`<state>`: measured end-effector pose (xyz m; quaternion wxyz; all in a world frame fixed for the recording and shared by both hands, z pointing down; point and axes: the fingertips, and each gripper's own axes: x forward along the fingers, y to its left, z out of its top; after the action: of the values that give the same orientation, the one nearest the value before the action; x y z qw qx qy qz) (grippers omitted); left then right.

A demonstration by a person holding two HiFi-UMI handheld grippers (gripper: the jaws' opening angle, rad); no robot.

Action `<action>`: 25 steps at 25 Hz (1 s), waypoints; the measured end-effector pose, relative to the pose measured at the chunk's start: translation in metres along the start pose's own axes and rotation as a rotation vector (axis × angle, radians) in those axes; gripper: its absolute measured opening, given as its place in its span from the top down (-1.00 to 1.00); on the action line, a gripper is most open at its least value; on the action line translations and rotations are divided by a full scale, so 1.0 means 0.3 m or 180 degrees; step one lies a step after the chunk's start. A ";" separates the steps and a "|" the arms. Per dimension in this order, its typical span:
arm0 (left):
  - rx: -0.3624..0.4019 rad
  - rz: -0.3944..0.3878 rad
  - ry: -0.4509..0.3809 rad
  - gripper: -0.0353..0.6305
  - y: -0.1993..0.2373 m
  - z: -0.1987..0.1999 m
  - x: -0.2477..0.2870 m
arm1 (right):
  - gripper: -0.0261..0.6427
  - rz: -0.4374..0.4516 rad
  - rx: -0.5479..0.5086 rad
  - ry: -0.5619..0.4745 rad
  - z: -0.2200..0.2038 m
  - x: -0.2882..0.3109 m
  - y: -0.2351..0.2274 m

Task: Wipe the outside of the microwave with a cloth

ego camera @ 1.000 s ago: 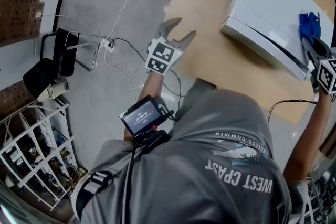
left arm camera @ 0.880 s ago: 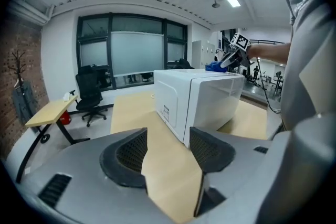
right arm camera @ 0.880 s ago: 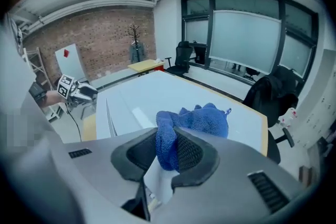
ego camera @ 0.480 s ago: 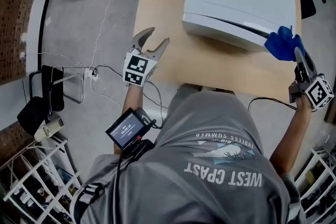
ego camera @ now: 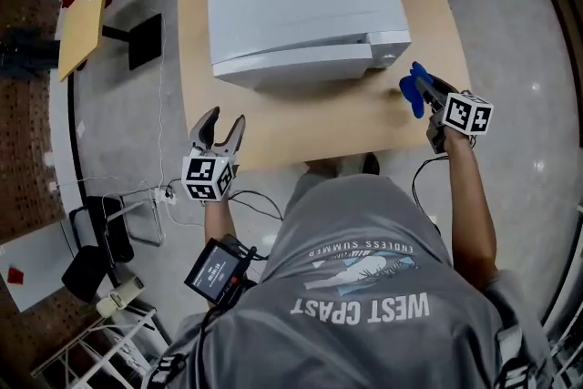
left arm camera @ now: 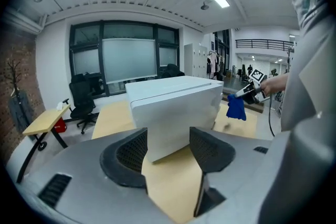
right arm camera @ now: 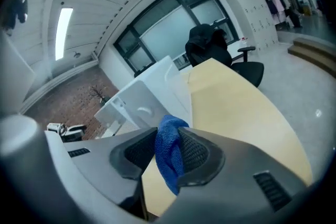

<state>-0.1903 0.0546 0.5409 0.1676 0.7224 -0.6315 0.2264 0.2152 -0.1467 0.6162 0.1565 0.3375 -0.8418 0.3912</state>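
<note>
Right gripper [ego camera: 428, 89] pinching the cloth [ego camera: 410, 96], jaws just easing wider, probably clear of the microwave [ego camera: 301, 5] corner ahead; left gripper [ego camera: 223, 123] gaping, empty, at the table [ego camera: 291, 137] edge.

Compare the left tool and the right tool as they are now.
The left tool is open and empty; the right tool grips a blue cloth, though its jaws have just been opening. The left tool hovers over the table's near corner; the right tool is near a corner of the microwave. Both face the microwave.
</note>
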 end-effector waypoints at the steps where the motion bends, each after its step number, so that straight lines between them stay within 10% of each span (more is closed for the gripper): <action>1: 0.0018 -0.0005 -0.0005 0.10 -0.048 0.014 -0.002 | 0.56 0.0091 -0.0044 0.0086 -0.029 0.014 0.005; 7: 0.0046 0.0031 -0.0078 0.10 -0.274 0.084 0.001 | 0.31 0.0353 -0.0331 -0.0084 -0.019 -0.025 0.018; 14: -0.0044 0.0072 -0.0224 0.10 -0.432 0.139 -0.028 | 0.65 0.1181 -0.0932 -0.0720 0.114 -0.316 0.254; 25: 0.0023 0.0140 -0.0267 0.10 -0.557 0.166 -0.129 | 0.70 0.1386 -0.1570 -0.0967 0.151 -0.595 0.429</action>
<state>-0.0232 0.0852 0.4856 0.1333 0.7178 -0.6529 0.2018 0.2555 -0.0417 0.4218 0.0194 0.1567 -0.9766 0.1460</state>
